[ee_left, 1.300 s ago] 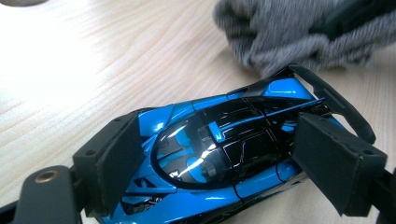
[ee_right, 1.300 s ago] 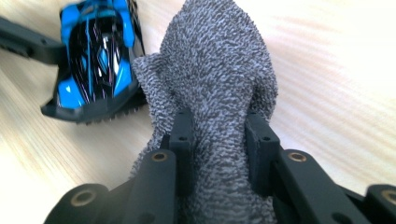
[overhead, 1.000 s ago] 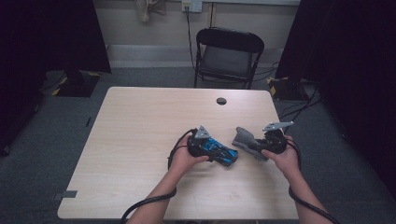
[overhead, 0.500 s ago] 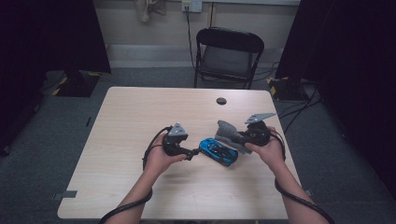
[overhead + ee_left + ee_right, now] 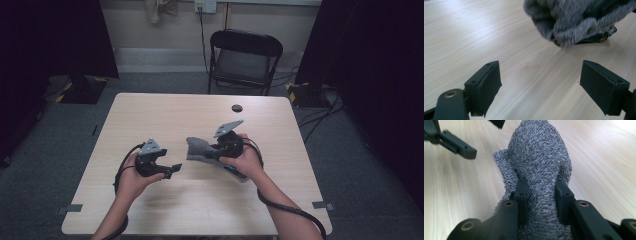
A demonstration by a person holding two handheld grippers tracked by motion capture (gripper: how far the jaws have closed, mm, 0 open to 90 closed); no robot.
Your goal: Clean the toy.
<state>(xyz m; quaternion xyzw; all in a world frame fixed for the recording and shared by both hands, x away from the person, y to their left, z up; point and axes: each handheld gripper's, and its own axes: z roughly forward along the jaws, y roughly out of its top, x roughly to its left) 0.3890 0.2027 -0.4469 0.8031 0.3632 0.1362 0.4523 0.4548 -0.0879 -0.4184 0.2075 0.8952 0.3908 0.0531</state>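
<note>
Looks like a lab or studio recording setup: a bare wooden table (image 5: 165, 120) is ringed by black curtains (image 5: 55, 40), grey carpet (image 5: 60, 130), taped cables (image 5: 310, 90), one folding chair (image 5: 244, 60).

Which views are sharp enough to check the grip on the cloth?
Right gripper view: grey cloth crisp between the pinching jaws, table behind soft. Left gripper view: cloth motion-blurred, pads sharp. High view: dim surroundings, right gripper small.

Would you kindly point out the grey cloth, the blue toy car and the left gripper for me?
grey cloth (image 5: 541, 157): right gripper view, on the fuzzy bunch above the jaws.
blue toy car (image 5: 596, 38): left gripper view, on its side under the cloth.
left gripper (image 5: 172, 169): high view, between its open fingertips.
</note>
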